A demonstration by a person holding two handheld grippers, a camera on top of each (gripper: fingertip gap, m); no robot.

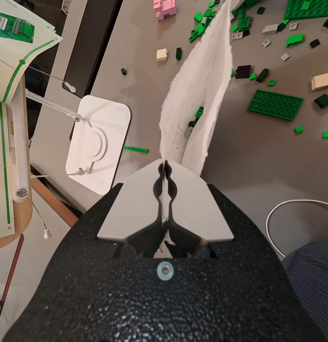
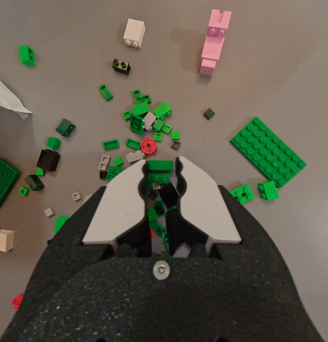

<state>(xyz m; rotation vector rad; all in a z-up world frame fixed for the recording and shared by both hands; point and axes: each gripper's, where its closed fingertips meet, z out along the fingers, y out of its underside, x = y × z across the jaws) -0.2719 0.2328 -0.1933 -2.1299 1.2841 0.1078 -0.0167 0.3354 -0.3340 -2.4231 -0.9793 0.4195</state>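
torn white paper bag (image 1: 194,103) hangs pinched at its near corner in the left gripper (image 1: 164,163), whose jaws are pressed together on it above the grey table (image 1: 252,166). right gripper (image 2: 160,162) hovers with jaws parted over a green brick (image 2: 160,165) amid scattered small bricks, a red round piece (image 2: 148,145) just beyond, a green plate (image 2: 268,151) to the right, a pink figure (image 2: 214,43) far off.
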